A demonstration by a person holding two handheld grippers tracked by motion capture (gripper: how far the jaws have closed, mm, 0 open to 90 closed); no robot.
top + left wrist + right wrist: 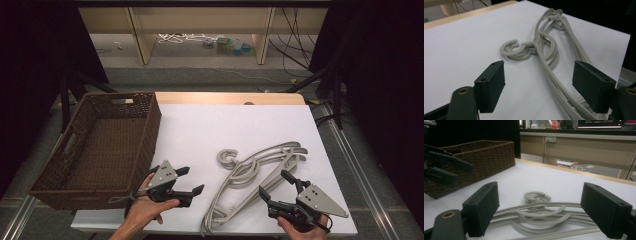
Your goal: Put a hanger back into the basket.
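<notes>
hangers (255, 182) stacked, ahead of both jaws | left gripper (189, 181) jaws apart, empty | right gripper (275, 186) jaws apart, empty | risk: tangled hooks, stack likely dragged together

hangers (549, 53) cut off at bottom edge, basket (477, 157) partly hidden behind left gripper (461, 171)

Even overhead light; dark, soft-focus surroundings
</notes>
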